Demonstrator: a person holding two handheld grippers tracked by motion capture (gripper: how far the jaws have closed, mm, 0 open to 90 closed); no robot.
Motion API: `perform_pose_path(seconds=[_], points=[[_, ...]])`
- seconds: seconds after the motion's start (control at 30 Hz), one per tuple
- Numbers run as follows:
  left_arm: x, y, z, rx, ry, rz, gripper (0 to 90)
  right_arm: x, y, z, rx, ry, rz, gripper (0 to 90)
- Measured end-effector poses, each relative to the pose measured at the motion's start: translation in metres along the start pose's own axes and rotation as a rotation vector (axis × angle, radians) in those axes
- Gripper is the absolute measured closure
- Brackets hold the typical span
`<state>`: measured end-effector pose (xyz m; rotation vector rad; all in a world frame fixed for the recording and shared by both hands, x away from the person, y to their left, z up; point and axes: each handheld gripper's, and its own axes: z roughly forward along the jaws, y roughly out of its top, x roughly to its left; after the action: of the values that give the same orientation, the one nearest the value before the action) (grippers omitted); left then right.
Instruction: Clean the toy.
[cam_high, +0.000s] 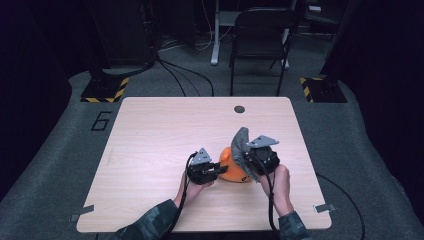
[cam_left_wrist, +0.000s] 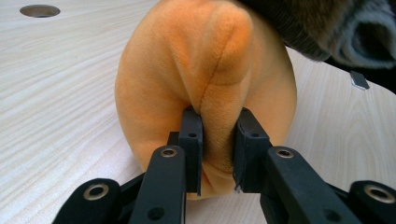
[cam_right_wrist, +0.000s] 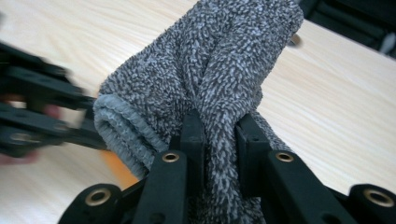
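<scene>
While left gripper (cam_left_wrist: 217, 144) pinches fold of orange plush toy (cam_left_wrist: 205, 88) resting on table (cam_high: 165, 135), right gripper (cam_right_wrist: 219, 140) stays out of contact with toy, clamped on grey sock (cam_right_wrist: 210, 60); sock lifted, bunched above and ahead of right jaws, hanging just over toy; judged: sock fully off toy or not yet on, cannot tell; both hands low near table's near edge, forearms entering from below, grippers angled toward each other.

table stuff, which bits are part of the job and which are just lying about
In the job: orange plush toy, pinched by the left gripper; grey sock, pinched by the right gripper.
Lying about: folding chair, floor cables, table.
</scene>
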<state>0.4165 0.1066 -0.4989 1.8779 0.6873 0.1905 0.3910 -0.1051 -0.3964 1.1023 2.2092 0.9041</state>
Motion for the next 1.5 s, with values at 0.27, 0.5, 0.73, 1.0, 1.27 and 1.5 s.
perform_pose_path(seconds=[0.27, 0.5, 0.73, 1.0, 1.27, 1.5], points=[[0.000, 0.000, 0.001, -0.003, 0.001, -0.009, 76.0, 0.010, -0.001, 0.015, 0.027, 0.010, -0.014, 75.6], [0.001, 0.000, 0.000, 0.006, -0.004, 0.011, 76.0, 0.003, -0.006, 0.017, 0.036, 0.003, 0.001, 75.7], [0.000, 0.000, 0.000, 0.006, -0.004, 0.005, 76.0, -0.012, -0.014, 0.017, 0.060, -0.016, 0.034, 75.7], [0.000, 0.001, 0.001, 0.006, -0.012, 0.007, 76.0, -0.033, -0.029, 0.022, 0.098, -0.031, 0.090, 75.7], [0.001, 0.000, 0.000, 0.007, -0.016, 0.001, 76.0, -0.052, -0.047, 0.035, 0.176, -0.065, 0.148, 75.7], [0.001, 0.000, 0.001, -0.001, -0.015, -0.008, 76.0, -0.062, -0.064, 0.053, 0.251, -0.070, 0.185, 75.8]])
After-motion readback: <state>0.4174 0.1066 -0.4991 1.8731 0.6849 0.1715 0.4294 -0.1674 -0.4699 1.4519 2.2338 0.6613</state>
